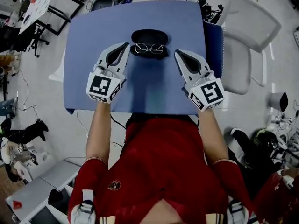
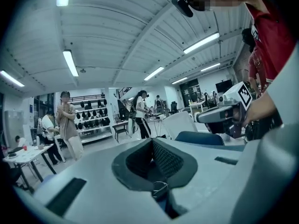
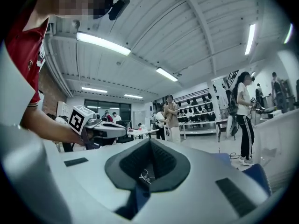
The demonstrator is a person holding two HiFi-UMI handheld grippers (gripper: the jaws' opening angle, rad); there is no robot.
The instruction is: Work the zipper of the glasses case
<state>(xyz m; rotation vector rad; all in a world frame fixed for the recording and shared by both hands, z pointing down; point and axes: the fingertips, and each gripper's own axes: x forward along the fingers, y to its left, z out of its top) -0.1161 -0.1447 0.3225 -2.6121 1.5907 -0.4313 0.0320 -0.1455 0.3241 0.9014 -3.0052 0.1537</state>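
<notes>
Flanking the glasses case [image 1: 148, 36], open table [image 1: 149, 90] nearer us, we hold left gripper [image 1: 127, 45] and right gripper [image 1: 177, 53] closed, seemingly empty.

We count one glasses case [image 1: 149, 36], one pair of glasses [image 1: 150, 48] and one blue table [image 1: 140, 87]. We also count two grippers, the left gripper [image 1: 126, 45] and the right gripper [image 1: 177, 53], and one white chair [image 1: 247, 27].

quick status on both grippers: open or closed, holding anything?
Left gripper: closed, jaws together, holding nothing.
Right gripper: closed, jaws together, holding nothing.
</notes>
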